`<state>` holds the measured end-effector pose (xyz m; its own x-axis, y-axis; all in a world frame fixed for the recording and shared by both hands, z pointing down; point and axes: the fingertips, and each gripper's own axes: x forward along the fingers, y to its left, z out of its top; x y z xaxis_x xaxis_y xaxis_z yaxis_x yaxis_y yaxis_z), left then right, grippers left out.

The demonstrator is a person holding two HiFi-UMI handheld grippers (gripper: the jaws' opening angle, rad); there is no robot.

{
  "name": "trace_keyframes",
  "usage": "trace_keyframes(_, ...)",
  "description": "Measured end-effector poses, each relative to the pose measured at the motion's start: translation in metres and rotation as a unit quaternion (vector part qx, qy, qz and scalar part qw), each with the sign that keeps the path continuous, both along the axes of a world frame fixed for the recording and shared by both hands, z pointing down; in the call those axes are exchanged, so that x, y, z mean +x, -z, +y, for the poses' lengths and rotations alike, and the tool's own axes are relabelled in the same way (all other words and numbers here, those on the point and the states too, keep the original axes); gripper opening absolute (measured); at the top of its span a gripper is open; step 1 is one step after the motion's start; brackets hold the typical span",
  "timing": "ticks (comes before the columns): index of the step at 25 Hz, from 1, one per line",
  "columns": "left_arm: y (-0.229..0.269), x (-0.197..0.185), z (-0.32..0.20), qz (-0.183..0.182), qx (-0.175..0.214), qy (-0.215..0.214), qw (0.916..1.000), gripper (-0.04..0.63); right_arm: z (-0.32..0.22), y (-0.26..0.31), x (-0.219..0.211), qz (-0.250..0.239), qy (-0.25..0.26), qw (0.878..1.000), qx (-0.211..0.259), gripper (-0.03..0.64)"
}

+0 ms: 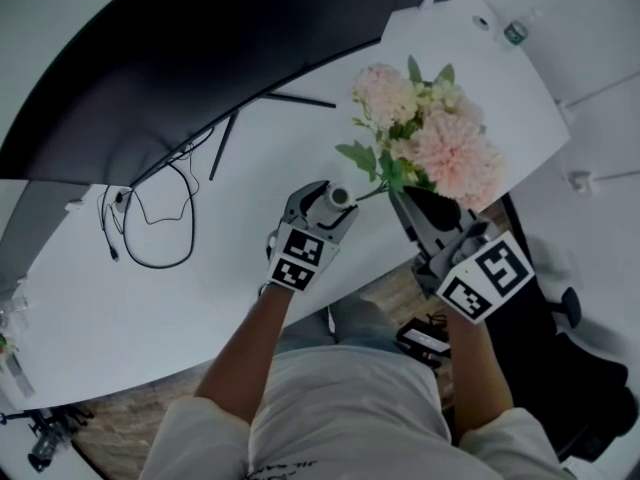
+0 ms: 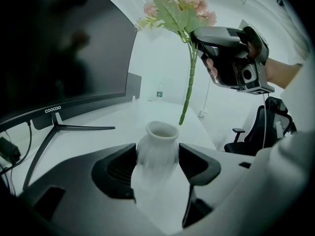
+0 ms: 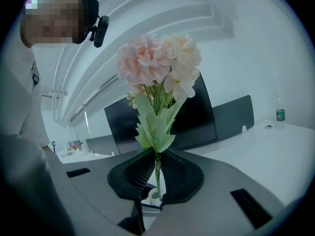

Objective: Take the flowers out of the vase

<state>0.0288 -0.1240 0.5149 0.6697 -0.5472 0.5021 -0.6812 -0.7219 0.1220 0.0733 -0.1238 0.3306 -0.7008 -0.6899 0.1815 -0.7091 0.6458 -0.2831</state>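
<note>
Right gripper (image 3: 156,178): jaws closed on the thin green stem (image 3: 157,167) of the flowers (image 3: 158,68), which are gripped low, just under the leaves. Left gripper (image 2: 157,163): pads set against both flanks of the vase (image 2: 158,149), which stands upright on the white desk (image 1: 150,308).

Position: the bunch hangs above the vase and to its right. The cut end of the stem sits just above and beyond the mouth and appears clear of the rim, so extraction looks essentially complete.

Recommended handling: carry the bunch sideways away from the vase without lowering it, so the stem end does not catch the lip. Hold the vase pinned until the stem is well apart. The stem is slender and the heads look top-heavy, so a firm, steady clamp should stop the bunch swinging.

Condition of item: pale pink and cream rounded blooms, serrated green leaves, one long stem. Likely artificial. No damage visible.
</note>
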Motion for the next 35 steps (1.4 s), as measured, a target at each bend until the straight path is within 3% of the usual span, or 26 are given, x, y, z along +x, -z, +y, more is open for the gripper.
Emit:
trace_keyframes(12,-0.009,-0.011,-0.004,-0.005,-0.010,-0.007,0.9999,0.275,0.001,-0.003,0.002,0.004,-0.011,1.000,-0.005,0.057)
trace_keyframes(19,-0.011,-0.019,-0.005,-0.027,-0.012,-0.016,0.9994,0.289,0.001,-0.003,0.002,0.005,-0.015,1.000,-0.006,0.057)
trace_keyframes(35,0.035,-0.042,0.006,0.009,0.008,0.011,0.9999,0.291,0.002,0.000,0.002,0.003,-0.011,1.000,-0.005,0.057)
